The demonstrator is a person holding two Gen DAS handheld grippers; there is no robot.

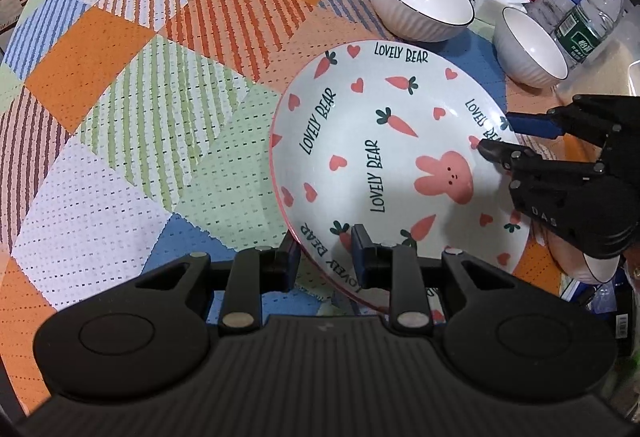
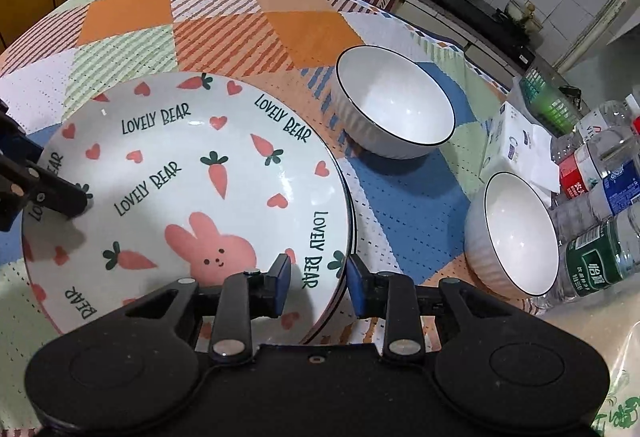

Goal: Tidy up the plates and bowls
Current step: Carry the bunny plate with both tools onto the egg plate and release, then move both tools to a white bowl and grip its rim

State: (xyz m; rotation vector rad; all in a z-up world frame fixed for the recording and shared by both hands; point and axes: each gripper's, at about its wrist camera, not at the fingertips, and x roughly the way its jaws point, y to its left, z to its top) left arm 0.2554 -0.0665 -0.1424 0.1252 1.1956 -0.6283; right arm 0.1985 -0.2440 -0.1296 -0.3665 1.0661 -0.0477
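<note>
- Fingers of our left gripper (image 1: 326,257) straddle the near rim of the carrot-and-rabbit plate (image 1: 384,161); the gap between them looks wider than the rim, so we judge them spread around it, not yet pinching.
- Our right gripper (image 2: 318,287) does the same at the opposite rim, one pad inside the plate and one outside, with visible slack on both sides.
- From the right wrist view, dark-lined edges show beneath the plate's rim, so we take it to lie on a stack of at least one more plate (image 2: 347,237), though we cannot count them.
- Beyond the plate stand two white ribbed bowls, the far bowl (image 2: 394,109) and the near bowl (image 2: 516,237), apart from each other and not nested.
- Past those, water bottles (image 2: 600,221) and a tissue pack (image 2: 516,145) crowd the table edge on the patchwork tablecloth (image 1: 160,85).
- By our reckoning the plates are gathered, or nearly; stacking the bowls remains.
</note>
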